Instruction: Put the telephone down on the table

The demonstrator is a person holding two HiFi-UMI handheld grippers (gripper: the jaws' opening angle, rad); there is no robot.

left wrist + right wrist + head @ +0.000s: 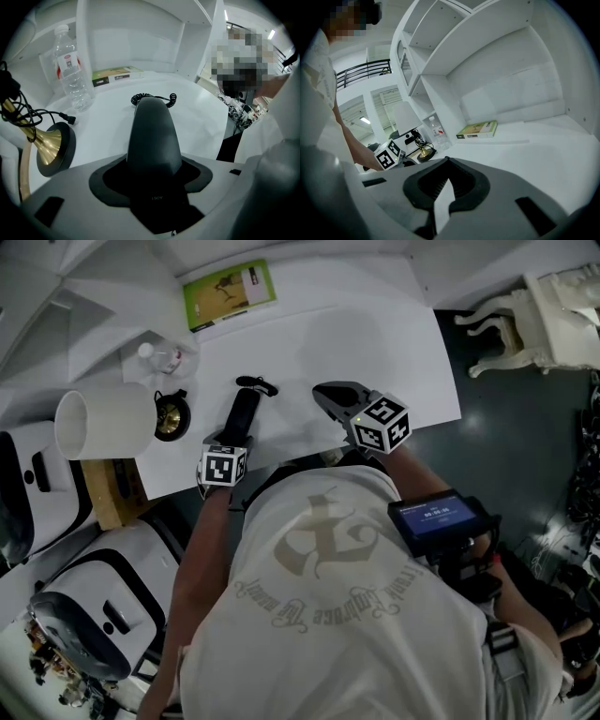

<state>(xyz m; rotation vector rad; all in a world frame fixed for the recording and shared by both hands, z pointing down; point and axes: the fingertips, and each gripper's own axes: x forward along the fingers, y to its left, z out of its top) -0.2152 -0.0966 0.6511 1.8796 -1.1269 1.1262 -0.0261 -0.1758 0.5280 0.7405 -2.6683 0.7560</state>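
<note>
Head view looks down on a person in a white T-shirt (328, 634) standing at the 6 o'clock edge of a white worktop (375, 343), with a tool in each hand. The left tool (231, 439) has its jaws set wide and clamped on the near end of the black telephone handset (244, 412). The handset runs from the jaws toward 12 o'clock over the worktop. A short coiled cord (260, 384) lies on the white surface at its far end. We cannot tell whether that far end rests on the worktop or hangs just above it. In the left gripper view the handset fills the space between the jaws and rises away from us, the cord curling behind its tip.

The right tool (330, 396) sits at 3 o'clock of the handset, near it but apart, above the worktop. In the right gripper view its jaws are drawn together, with only a thin pale sliver between them.

At 9 o'clock of the handset we see a lamp (103, 418) with a white shade and a brass base (172, 416). A clear water bottle (164, 357) stands at 10 o'clock. A green book (228, 292) lies flat toward 12 o'clock, at the far edge. A black device with a lit screen (436, 517) rides on the right forearm.
</note>
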